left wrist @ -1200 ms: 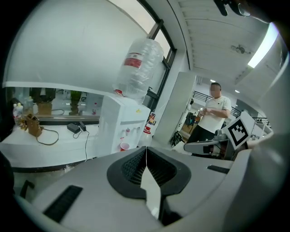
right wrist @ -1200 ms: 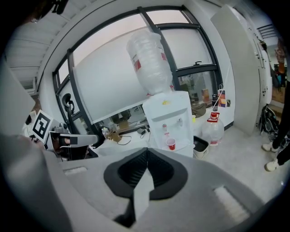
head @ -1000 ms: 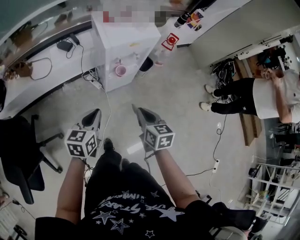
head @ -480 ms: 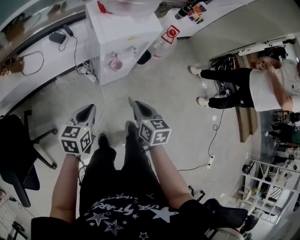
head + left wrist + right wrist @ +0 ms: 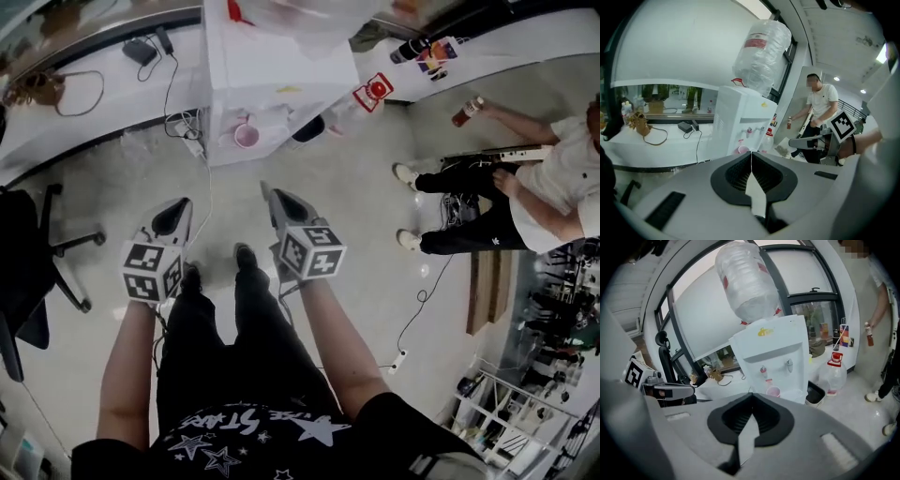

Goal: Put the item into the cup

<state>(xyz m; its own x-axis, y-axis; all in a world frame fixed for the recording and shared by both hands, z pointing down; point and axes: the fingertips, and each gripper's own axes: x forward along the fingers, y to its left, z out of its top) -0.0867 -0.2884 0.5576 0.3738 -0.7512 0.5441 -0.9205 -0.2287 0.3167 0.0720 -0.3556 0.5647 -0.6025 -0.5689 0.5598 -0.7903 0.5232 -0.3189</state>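
My left gripper (image 5: pixel 751 158) has its jaws pressed together, tips meeting in a thin seam with nothing between them. My right gripper (image 5: pixel 751 397) is the same, jaws flat against each other and holding nothing. From my head I see both held side by side in front of me, a little apart, pointing forward over the pale floor (image 5: pixel 356 216), with my dark trouser legs (image 5: pixel 246 319) below them. The pink cup (image 5: pixel 246 137) is well ahead of both grippers. It sits upright in the recess of the white water dispenser (image 5: pixel 272 75), under the taps. An upturned clear bottle (image 5: pixel 746 282) stands on top of the dispenser, and a plastic jug (image 5: pixel 833 374) with a red cap stands on the floor just beside it. A person (image 5: pixel 525 197) in a white shirt is off to my right, and a black office chair (image 5: pixel 23 272) to my left.
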